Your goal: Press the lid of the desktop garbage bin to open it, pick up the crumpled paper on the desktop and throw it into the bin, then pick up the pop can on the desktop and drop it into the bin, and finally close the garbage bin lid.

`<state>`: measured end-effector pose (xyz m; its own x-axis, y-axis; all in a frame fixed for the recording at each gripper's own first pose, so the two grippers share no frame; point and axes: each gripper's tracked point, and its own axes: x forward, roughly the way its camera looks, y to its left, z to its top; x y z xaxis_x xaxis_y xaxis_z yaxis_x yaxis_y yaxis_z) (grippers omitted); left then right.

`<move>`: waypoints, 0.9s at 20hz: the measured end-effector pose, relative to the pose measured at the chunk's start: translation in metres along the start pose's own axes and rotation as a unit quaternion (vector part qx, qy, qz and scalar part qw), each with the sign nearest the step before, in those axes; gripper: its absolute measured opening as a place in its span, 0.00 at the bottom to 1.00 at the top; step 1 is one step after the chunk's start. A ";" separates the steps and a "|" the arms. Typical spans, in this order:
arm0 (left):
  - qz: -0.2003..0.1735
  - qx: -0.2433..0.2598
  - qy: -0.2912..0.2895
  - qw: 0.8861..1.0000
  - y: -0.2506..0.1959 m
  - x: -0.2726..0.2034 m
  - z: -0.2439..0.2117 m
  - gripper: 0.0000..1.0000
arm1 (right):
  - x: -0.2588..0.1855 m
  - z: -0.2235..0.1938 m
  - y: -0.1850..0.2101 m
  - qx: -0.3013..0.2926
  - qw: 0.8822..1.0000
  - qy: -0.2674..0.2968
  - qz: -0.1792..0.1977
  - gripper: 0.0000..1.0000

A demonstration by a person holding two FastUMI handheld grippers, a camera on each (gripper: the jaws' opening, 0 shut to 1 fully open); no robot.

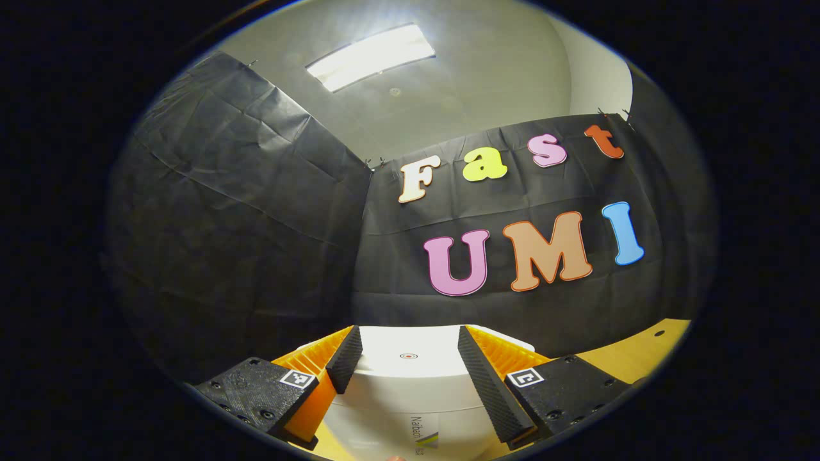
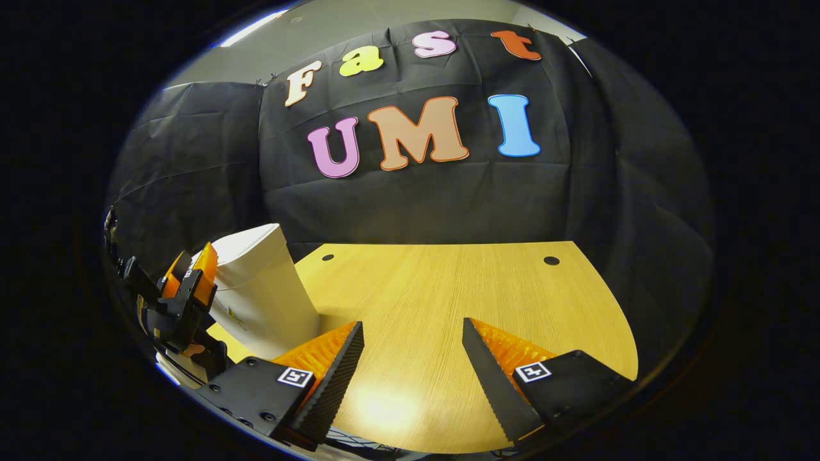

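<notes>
The white desktop bin (image 1: 410, 397) stands right in front of my left gripper (image 1: 409, 334), its lid (image 1: 410, 358) down and flat with a small red dot in the middle. The left gripper is open, and its fingers (image 1: 346, 358) reach along either side of the bin's top without pressing on it. In the right gripper view the bin (image 2: 262, 294) is at the left of the wooden table (image 2: 448, 301), with the left gripper (image 2: 189, 288) held against its near side by the top. My right gripper (image 2: 412, 325) hangs open over bare tabletop with nothing between its fingers.
Black cloth walls close the booth behind and beside the table. Two small round holes (image 2: 551, 260) mark the table's far edge. A stretch of the table (image 1: 640, 352) lies to the right of the bin.
</notes>
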<state>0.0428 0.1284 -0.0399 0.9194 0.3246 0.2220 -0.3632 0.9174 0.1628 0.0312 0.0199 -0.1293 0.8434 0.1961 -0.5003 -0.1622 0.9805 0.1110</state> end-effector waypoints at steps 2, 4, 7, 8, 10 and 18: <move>-0.004 -0.003 -0.005 1.000 0.000 0.000 0.002 0.92 | -0.002 0.002 0.000 0.001 1.000 -0.003 0.000 0.98; -0.006 -0.005 -0.005 1.000 0.001 0.001 0.004 0.94 | -0.003 0.004 0.000 0.005 1.000 -0.008 0.000 0.98; -0.010 -0.011 0.000 1.000 0.001 0.003 0.008 0.91 | -0.005 0.010 0.000 0.011 1.000 -0.016 -0.003 0.98; -0.008 -0.022 0.007 1.000 0.001 0.003 0.008 0.90 | -0.007 0.011 -0.001 0.012 1.000 -0.021 -0.004 0.98; -0.004 -0.036 0.013 0.999 0.002 0.003 0.013 0.91 | -0.010 0.015 -0.002 0.012 0.999 -0.029 -0.008 0.98; -0.123 -0.004 -0.095 0.988 -0.066 -0.004 0.109 0.91 | -0.017 0.031 -0.001 0.015 0.998 -0.066 -0.013 0.98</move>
<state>0.0465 0.0415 0.0529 0.9348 0.0438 0.3525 -0.1307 0.9652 0.2266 0.0329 0.0148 -0.0947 0.9075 0.1648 -0.3863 -0.1253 0.9841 0.1255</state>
